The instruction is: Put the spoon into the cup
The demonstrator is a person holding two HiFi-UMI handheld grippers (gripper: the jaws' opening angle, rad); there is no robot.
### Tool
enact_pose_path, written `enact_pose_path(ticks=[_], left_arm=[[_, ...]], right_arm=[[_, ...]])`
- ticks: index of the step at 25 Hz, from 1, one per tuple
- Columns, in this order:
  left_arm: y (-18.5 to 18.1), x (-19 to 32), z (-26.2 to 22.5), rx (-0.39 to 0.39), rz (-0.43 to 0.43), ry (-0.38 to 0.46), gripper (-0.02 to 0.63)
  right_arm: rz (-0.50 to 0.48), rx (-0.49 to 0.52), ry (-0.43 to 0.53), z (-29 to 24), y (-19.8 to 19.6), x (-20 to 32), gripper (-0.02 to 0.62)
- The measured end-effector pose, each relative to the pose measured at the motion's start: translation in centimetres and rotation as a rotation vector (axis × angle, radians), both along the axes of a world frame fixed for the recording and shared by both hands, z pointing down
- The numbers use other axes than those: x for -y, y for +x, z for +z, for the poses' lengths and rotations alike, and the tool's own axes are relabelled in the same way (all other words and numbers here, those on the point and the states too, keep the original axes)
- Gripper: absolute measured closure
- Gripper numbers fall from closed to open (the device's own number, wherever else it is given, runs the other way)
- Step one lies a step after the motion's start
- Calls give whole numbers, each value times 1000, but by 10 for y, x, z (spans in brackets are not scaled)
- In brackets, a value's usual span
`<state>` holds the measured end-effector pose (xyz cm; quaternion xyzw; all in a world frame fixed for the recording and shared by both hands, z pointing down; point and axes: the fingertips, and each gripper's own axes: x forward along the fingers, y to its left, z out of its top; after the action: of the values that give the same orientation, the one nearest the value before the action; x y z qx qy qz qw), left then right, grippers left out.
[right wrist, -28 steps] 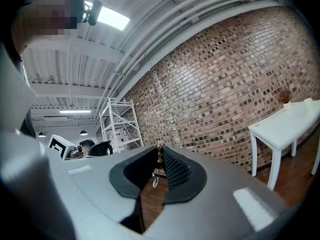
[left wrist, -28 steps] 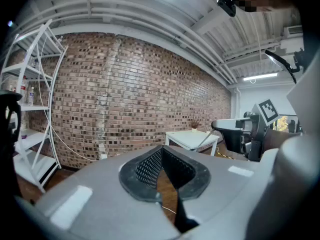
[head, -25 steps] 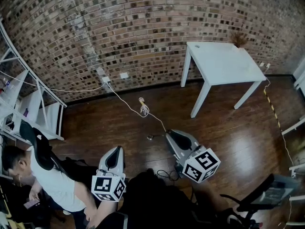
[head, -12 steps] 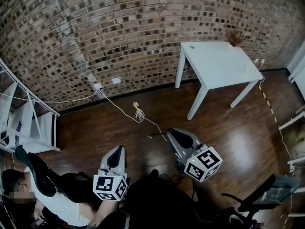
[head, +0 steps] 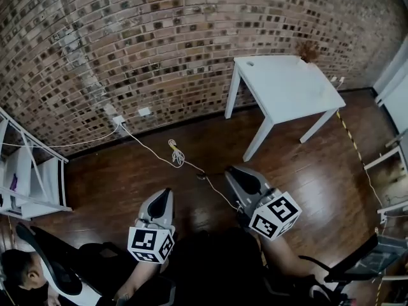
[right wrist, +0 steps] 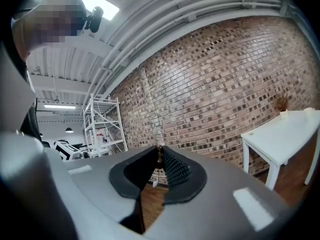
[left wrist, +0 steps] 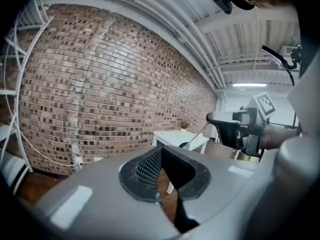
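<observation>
The spoon (head: 203, 176) is clamped by its handle between the tips of the right gripper (head: 228, 169), held well above the floor. Its bowl end sticks out forward past the jaws. In the left gripper view the spoon (left wrist: 196, 135) slants down from the right gripper (left wrist: 210, 117) in front of the white table (left wrist: 172, 136). In the right gripper view it shows only as a thin sliver (right wrist: 155, 182) below the pinched tips of that gripper (right wrist: 159, 150). The left gripper (head: 167, 191) is beside it and a little lower in the head view. Its jaws (left wrist: 161, 148) are together with nothing between them. Both grippers point roughly level toward the brick wall (head: 159, 43). The white table (head: 287, 88) stands against that wall, ahead and to the right, well apart from both grippers. It carries a dried plant (head: 308, 48) at its far corner and a small pale object (head: 250, 63) at the other wall-side corner. Whether that object is the cup I cannot tell. Between the grippers and the table lies dark wood floor (head: 127, 183). A white cable (head: 150, 148) crosses it from a wall socket (head: 118, 120), loops in a small coil (head: 175, 153) and passes under the spoon. A white shelf rack (head: 25, 171) stands at the left edge. A seated person (head: 25, 279) is in the lower left corner, near the left gripper.
</observation>
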<state>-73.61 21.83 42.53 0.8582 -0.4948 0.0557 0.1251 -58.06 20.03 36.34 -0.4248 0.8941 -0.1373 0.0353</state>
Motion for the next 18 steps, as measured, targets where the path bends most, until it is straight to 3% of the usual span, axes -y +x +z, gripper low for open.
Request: enact_pose_path(ticks=[6, 10, 18], left_arm=[[14, 17, 0, -11, 24, 17, 612], [24, 34, -6, -11, -15, 35, 612], [78, 54, -12, 15, -42, 36, 612]], right_arm=[[27, 1, 8, -2, 16, 17, 549], [2, -2, 21, -5, 24, 30, 549], [-45, 7, 28, -7, 73, 55, 549]])
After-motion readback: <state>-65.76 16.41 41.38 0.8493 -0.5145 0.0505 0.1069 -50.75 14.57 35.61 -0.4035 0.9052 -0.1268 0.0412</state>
